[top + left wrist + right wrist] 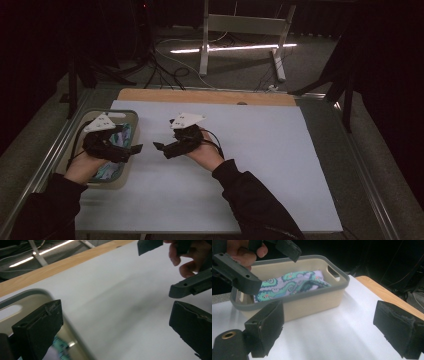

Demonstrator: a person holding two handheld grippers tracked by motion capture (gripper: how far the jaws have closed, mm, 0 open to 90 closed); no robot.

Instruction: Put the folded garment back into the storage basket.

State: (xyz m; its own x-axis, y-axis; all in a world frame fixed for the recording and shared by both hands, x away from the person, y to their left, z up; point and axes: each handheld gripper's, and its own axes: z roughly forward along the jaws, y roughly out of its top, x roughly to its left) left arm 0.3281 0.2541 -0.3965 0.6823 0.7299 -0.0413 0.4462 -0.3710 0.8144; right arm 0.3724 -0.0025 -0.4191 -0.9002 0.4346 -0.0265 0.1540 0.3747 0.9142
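A darkened lab or test room: black curtains [45,45] close in left and right, loose cables [170,70] sprawl over grey carpet beyond the table [260,165], and a bare white metal frame [245,30] stands at the far side.

No readable text, labels, brands, numbers or signs appear on anything here.

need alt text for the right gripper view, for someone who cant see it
A beige bin with a grey rim sits on a white table, holding a folded cloth printed with green octopus tentacles. The right gripper shows its two black jaws wide apart in the foreground, empty. The left gripper, also open, hangs above the bin at upper left.
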